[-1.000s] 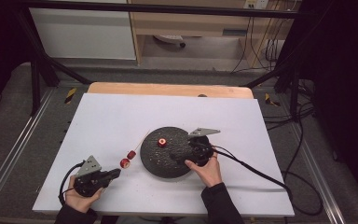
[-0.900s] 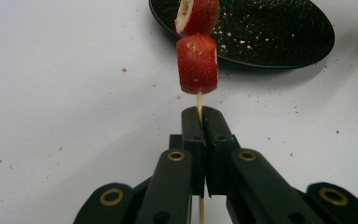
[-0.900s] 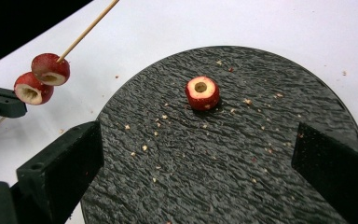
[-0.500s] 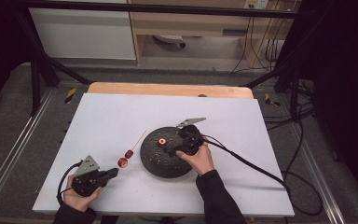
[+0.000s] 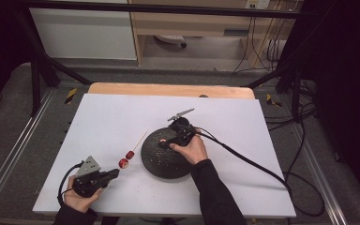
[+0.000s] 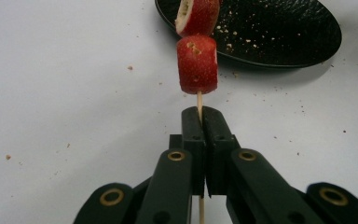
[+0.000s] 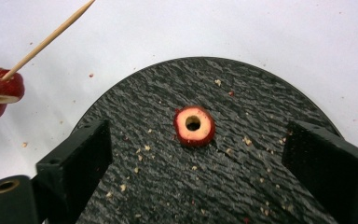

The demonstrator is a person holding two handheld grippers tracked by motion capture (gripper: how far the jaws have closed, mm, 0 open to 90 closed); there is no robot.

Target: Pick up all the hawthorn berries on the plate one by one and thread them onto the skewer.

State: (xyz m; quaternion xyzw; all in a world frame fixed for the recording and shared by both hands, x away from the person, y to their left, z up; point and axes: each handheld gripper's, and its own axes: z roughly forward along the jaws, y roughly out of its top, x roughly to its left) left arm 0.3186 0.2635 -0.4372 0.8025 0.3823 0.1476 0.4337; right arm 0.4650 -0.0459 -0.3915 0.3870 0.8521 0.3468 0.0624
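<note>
A: What is held by the left gripper (image 5: 104, 176)?

B: A skewer (image 6: 199, 101) is clamped between its jaws, which are pressed together on the thin stick. Two red fruit pieces (image 6: 196, 64) are threaded on it just beyond the jaw tips. In the high view the skewer (image 5: 139, 140) is seen slanting away from the left gripper toward the plate (image 5: 157, 164), its bare point ending near the plate's far left rim.

A: And the right gripper (image 5: 171, 136)?

B: It is held over the plate, which lies on the white tabletop (image 5: 108, 117). Its jaws are apart, with nothing between them; they have just been closing a little. In the right gripper view the jaws are seen standing wide on either side of a fruit ring (image 7: 194, 126), and neither pad touches it.

A: Where is that ring?

B: It lies flat on the dark plate (image 7: 242, 186), hole upward, with pale crumbs scattered around it. In the high view it is mostly covered by the right gripper.

A: How are the skewered pieces placed against the plate?

B: They are just beside its left rim, apart from it. In the right gripper view one piece (image 7: 0, 91) is seen at the left edge, pierced by the stick (image 7: 51, 38).
</note>
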